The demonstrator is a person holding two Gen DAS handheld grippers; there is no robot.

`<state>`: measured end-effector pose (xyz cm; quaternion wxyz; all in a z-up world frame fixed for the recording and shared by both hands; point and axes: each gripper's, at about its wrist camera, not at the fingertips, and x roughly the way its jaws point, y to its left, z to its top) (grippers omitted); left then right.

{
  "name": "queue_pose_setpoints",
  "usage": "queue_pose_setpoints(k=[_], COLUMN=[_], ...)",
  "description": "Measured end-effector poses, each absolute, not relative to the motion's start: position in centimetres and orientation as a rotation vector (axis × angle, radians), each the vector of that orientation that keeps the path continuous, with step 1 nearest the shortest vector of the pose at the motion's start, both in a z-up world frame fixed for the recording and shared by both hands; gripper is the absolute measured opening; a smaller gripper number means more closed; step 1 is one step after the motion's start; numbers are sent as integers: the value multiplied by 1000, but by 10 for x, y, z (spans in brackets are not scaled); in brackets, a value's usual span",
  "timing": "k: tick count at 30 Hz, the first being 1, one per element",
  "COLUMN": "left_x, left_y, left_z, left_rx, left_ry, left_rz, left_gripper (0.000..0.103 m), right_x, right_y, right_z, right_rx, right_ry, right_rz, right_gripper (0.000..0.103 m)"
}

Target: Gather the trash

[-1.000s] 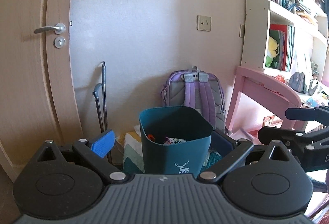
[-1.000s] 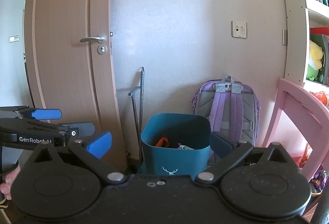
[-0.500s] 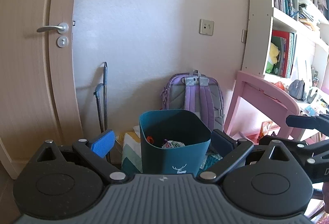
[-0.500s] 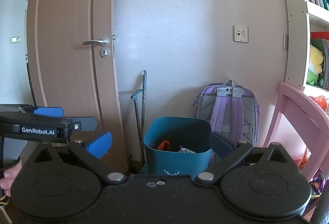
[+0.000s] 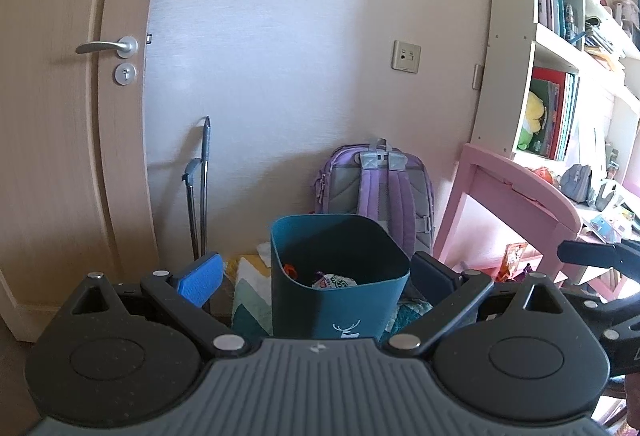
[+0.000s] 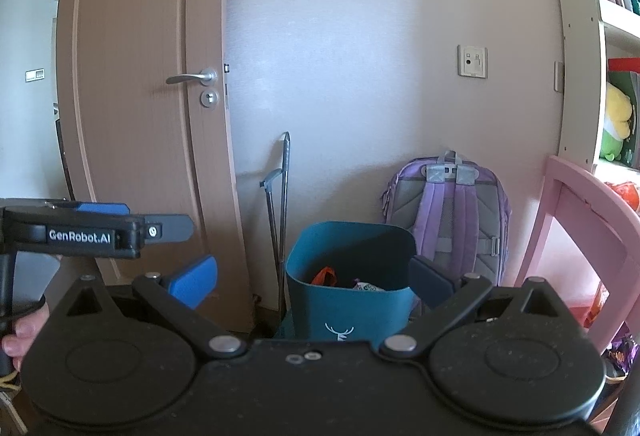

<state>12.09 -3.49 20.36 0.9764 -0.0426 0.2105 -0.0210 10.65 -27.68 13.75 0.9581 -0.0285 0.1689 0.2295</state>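
Note:
A teal bin (image 5: 340, 312) with a white deer mark stands on the floor by the wall. Inside it lie an orange scrap (image 5: 290, 270) and a white-green wrapper (image 5: 334, 281). My left gripper (image 5: 316, 276) is open in front of the bin and above it, with nothing between its pads. In the right wrist view the same bin (image 6: 348, 312) holds the orange scrap (image 6: 325, 276) and the wrapper (image 6: 366, 287). My right gripper (image 6: 313, 279) is also open and empty. The left gripper (image 6: 152, 220) shows side-on at the left, held by a hand (image 6: 20, 332).
A purple backpack (image 5: 384, 188) leans on the wall behind the bin. A pink chair (image 5: 516, 188) and a bookshelf (image 5: 552, 84) stand to the right. To the left are a closed wooden door (image 5: 60, 136) and a metal trolley handle (image 5: 204, 180). Folded cloth (image 5: 248, 288) lies beside the bin.
Both views have drifted slightly back and up, so the bin sits a little lower in the right wrist view. Both grippers have stayed open and empty.

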Motion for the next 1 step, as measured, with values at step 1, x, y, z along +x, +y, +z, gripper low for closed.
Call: queue_pose_setpoints(k=[1], left_x=[121], left_y=[-34], left_z=[203], left_rx=[-84], left_ry=[422], left_rz=[-44], left_gripper=[101], right_x=[107], right_y=[-277], right_z=[136], right_rx=[-56], right_ry=[346], right_rz=[464], right_gripper=[102])
